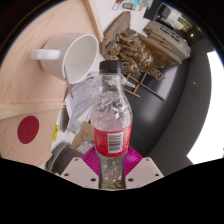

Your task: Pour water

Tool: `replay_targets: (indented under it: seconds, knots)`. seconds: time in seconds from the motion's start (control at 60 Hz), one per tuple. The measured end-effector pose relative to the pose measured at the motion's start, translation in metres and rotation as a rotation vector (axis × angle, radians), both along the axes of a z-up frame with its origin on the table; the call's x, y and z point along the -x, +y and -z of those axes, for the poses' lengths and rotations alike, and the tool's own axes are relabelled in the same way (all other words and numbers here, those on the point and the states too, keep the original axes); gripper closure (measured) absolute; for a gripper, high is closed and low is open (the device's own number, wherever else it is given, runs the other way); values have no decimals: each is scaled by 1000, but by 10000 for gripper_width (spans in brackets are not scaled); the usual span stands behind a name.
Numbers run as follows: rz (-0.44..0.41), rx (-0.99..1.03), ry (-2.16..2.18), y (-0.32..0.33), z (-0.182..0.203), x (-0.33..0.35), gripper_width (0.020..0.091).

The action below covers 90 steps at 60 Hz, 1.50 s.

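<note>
Bottle (110, 125) sits upright, clamped in the claw (111, 172), both pads (92, 158) pressing its red label. Mug (75, 55) lies beyond the bottle on the counter (25, 90), apparently tipped on its side. No tilt yet; pouring looks undone.

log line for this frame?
task: pour water | fingers: shut on clear plastic bottle with red label, upright | white ceramic mug: beyond, on side

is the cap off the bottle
No, the bottle held between the gripper fingers has its dark cap on, with the white mug standing beyond it.
</note>
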<state>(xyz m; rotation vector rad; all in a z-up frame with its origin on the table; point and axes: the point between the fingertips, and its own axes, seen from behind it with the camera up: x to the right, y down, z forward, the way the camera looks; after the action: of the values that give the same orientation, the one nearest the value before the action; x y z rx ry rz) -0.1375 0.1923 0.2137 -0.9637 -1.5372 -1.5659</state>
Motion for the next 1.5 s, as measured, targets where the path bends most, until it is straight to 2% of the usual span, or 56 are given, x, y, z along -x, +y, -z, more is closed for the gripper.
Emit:
replay_targets:
  seconds: [0.133, 0.35, 0.45, 0.6, 0.883, 1.133, 1.167, 1.283, 1.4, 1.433, 1.5]
  knots:
    - [37, 13, 122, -4, -6, -9, 855]
    - [193, 65, 779, -27, -19, -44, 854]
    - [276, 99, 1139, -40, -9, -54, 853]
    - [339, 199, 1560, -44, 29, -52, 854]
    - [329, 304, 1856, -27, 106, -57, 849]
    - [346, 358, 1977, -25, 153, -54, 837]
    - [311, 338, 1985, -24, 148, -55, 833]
    - [300, 326, 2003, -29, 149, -55, 755]
    - [337, 347, 2045, -33, 151, -57, 630]
    - [362, 355, 2049, -36, 152, -59, 548]
    - [382, 366, 2051, -42, 146, -59, 277]
